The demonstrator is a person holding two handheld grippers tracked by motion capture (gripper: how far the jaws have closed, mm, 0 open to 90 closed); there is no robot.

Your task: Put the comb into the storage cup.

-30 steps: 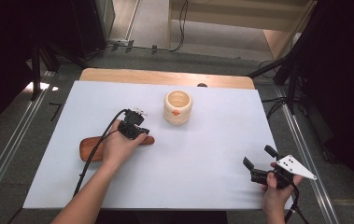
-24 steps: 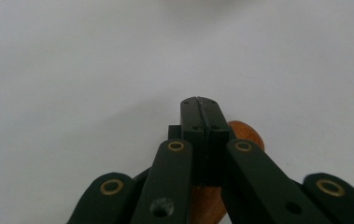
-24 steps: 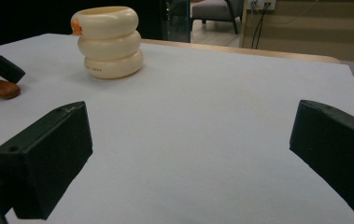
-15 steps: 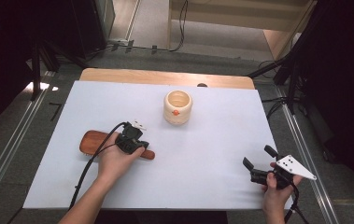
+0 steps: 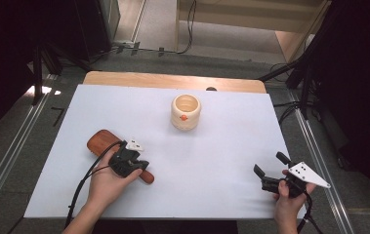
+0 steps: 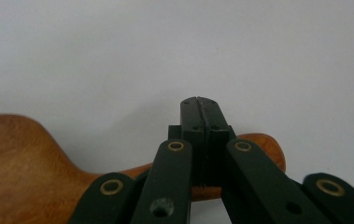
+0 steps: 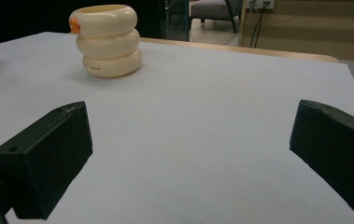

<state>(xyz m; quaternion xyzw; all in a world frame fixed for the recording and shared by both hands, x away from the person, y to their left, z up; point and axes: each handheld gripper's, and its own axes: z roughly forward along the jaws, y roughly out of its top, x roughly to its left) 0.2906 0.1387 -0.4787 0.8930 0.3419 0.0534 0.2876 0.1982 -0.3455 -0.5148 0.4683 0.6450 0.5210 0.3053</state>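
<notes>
Near the front edge of the bench [image 5: 212, 204], the left hand-held gripper [image 5: 130, 161] had its jaws closed together over the thin handle of the wooden paddle [image 5: 105, 143], which lay flat at the left side. The paddle looked stiff, light and rather smooth, so the narrow handle seemed the best place to hold. The right hand-held gripper [image 5: 266, 171] rested low, wide open and empty. Farther back stood the cream cup [image 5: 186, 111]
</notes>
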